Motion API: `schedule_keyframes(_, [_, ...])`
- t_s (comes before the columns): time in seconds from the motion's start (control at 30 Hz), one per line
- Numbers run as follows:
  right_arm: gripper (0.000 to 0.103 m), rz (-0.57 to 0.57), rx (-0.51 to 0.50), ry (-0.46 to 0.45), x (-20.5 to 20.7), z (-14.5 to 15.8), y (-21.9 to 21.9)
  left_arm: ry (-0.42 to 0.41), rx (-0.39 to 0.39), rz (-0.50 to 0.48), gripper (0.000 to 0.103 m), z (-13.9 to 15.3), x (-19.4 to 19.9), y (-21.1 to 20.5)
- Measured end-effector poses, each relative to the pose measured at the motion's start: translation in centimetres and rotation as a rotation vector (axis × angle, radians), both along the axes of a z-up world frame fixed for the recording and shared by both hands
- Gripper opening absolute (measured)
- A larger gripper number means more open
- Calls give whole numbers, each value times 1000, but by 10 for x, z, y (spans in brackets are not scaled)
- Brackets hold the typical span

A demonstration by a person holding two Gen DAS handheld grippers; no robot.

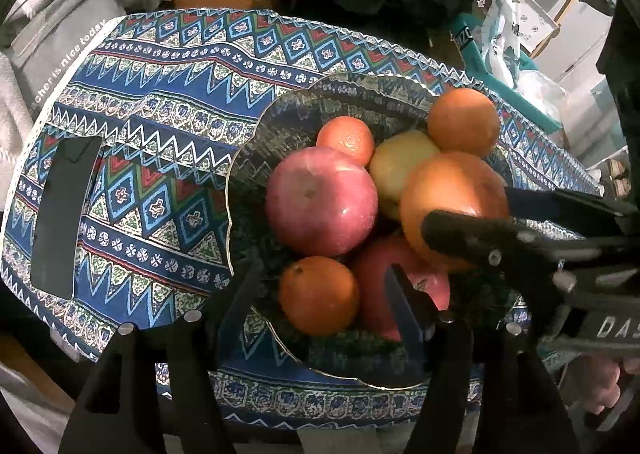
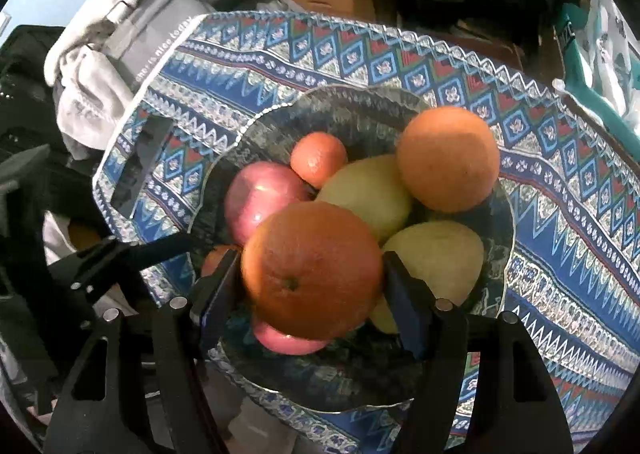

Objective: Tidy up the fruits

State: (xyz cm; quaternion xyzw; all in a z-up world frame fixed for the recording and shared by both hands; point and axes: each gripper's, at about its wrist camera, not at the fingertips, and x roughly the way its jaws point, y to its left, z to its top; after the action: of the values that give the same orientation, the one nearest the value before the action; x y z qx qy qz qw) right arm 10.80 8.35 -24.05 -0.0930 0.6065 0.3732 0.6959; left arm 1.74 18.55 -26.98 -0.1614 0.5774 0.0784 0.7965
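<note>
A glass plate [image 1: 256, 142] [image 2: 360, 110] on the patterned cloth holds a pile of fruit: red apples [image 1: 320, 200] [image 2: 260, 202], oranges [image 1: 464, 122] [image 2: 448, 158], a small mandarin [image 1: 346, 140] [image 2: 318, 158] and yellow-green pears [image 1: 396, 162] [image 2: 368, 190]. My right gripper [image 2: 312, 294] is shut on a large orange [image 2: 312, 270] [image 1: 452, 198] and holds it over the pile. My left gripper [image 1: 320, 294] is open over the plate's near side, with a small orange [image 1: 318, 294] lying between its fingers, untouched.
A dark phone-like slab [image 1: 66, 214] [image 2: 140, 166] lies on the cloth at the left. Grey clothing [image 1: 60, 14] [image 2: 132, 34] is heaped behind the table's left end. Teal bin and plastic bags [image 1: 504, 38] stand at the right.
</note>
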Motion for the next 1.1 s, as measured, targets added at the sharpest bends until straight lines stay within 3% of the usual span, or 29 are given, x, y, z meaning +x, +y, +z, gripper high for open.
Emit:
schedule_keyframes(0.43, [73,-32,41,-3,1,18,-11,-31,46,-36,71,27,-4,-14])
schedule_keyframes(0.77, [73,-111,65,-190,-3,83,-49,-127,118,-43,78,78,-13,-30])
schedule_keyframes(1.1, [75,-177,94,-325,-12,136,-96,-236,102,-49,78,128,-17,-52])
